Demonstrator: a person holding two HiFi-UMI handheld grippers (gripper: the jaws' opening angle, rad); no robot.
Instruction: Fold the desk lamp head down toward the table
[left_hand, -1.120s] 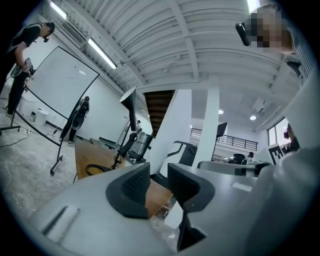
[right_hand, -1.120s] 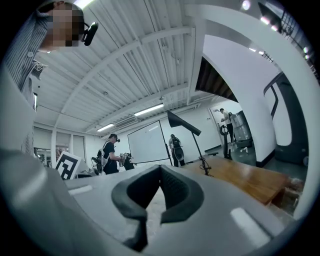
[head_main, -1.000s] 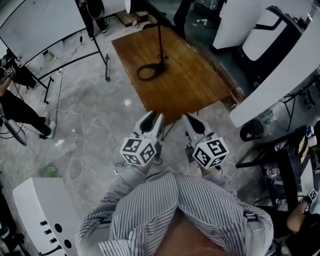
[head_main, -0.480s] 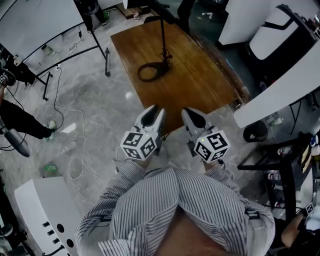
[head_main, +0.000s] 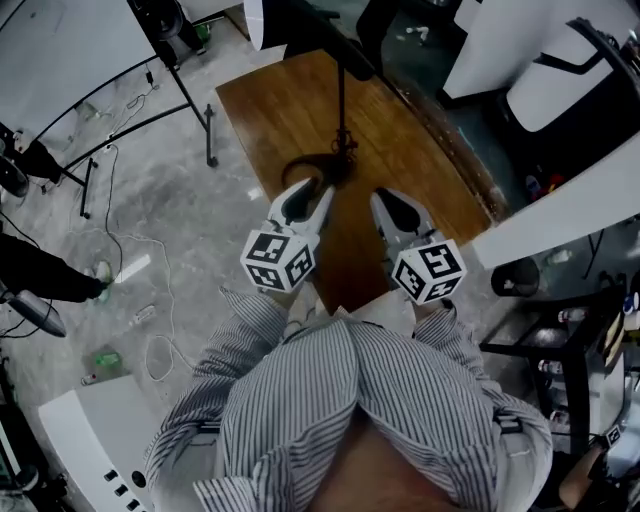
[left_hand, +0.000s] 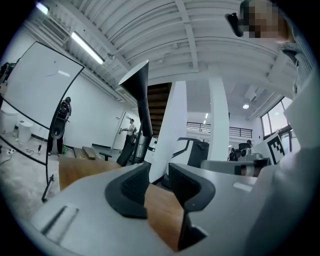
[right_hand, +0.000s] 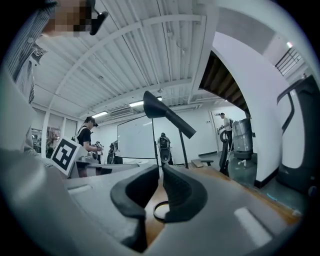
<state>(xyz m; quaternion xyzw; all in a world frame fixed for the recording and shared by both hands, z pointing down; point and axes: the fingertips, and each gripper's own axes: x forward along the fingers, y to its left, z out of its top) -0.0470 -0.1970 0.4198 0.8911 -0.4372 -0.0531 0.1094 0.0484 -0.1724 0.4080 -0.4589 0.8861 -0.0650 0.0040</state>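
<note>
— Concrete floor, grey and strung with cables, lies all round a brown wooden table (head_main: 400, 150), doesn't it?

— Yes, and a whiteboard on a stand (head_main: 60, 50) is off to the table's left in the head view. The person in the striped shirt (head_main: 350, 420) stands at the table's near end and holds both tools out level over it.

— Where is the desk lamp (head_main: 342, 110)?

— On the table, ahead of the tools. Its ring base (head_main: 315, 170) lies flat on the wood, the thin pole rises straight from it, and the lamp head (right_hand: 167, 117) sits at the top, slanting to one side.

— How does the left gripper (head_main: 303, 198) stand?

— Its jaws are well apart and opening wider. In the left gripper view only bare tabletop shows between them. The lamp's pole and cone-shaped head (left_hand: 137, 80) rise beyond the left jaw.

— And the right gripper (head_main: 397, 205)?

— Its jaws have only a thin slit between them, and they are opening too. Nothing is held. In the right gripper view the ring base (right_hand: 160, 210) shows through the slit, on the table beyond the pads.

— Does either tool touch the lamp?

— No, both are clear of it.
</note>
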